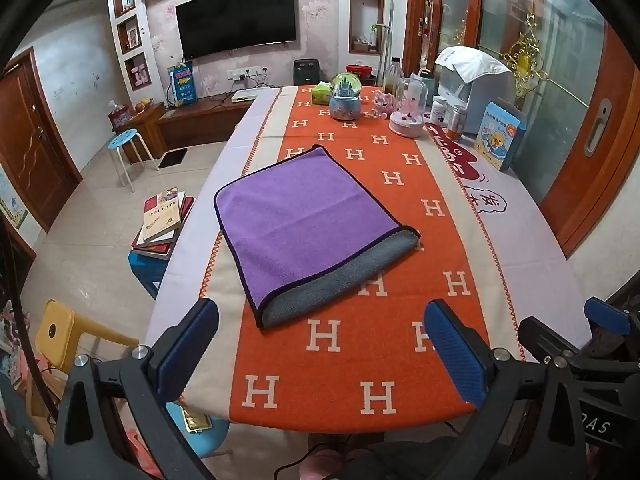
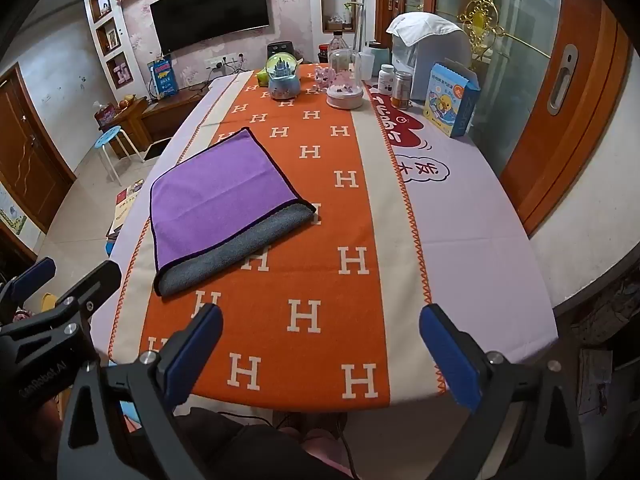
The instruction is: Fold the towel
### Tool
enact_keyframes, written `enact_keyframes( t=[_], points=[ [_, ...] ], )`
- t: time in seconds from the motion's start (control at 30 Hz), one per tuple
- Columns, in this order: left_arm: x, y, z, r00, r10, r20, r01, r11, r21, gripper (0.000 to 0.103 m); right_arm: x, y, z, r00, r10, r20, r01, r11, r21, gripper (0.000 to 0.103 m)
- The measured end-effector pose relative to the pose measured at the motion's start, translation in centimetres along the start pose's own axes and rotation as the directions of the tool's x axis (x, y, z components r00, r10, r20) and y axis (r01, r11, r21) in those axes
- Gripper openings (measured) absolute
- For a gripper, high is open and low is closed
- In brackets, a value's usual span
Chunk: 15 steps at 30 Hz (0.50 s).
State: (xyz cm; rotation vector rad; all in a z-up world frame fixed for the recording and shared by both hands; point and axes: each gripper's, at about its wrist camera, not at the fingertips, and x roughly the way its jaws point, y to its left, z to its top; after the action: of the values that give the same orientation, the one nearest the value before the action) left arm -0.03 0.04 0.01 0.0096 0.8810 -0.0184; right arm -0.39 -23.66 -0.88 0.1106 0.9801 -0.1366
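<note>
Jaws wide on both sides; folded towel [image 1: 304,224] lengthwise, far-left to near-right.

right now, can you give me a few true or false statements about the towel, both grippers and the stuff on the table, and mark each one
1. The purple towel with a grey underside lies folded over on the orange H-patterned tablecloth. True.
2. The left gripper is shut on the towel. False: it is open, short of the towel and holding nothing.
3. The right gripper is open and empty. True.
4. A glass snow globe stands on top of the towel. False: it stands at the table's far end, apart from the towel.
5. The towel's grey side shows along its near edge. True.
</note>
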Motion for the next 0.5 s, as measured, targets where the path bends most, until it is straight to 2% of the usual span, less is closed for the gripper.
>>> enact_keyframes(
  t=[0.4,0.5],
  points=[
    [-0.9,-0.6,0.1,1.0,0.018,-0.002,-0.018,1.0,0.02,0.102,0.0,0.0,0.0,1.0,-0.001,-0.001,0.001,1.0,0.001,0.099],
    [-0.8,0.5,-0.3,1.0,0.005,-0.009,-0.005,1.0,0.007,0.102,0.0,0.0,0.0,1.0,0.0,-0.001,0.0,1.0,0.001,0.099]
  ],
)
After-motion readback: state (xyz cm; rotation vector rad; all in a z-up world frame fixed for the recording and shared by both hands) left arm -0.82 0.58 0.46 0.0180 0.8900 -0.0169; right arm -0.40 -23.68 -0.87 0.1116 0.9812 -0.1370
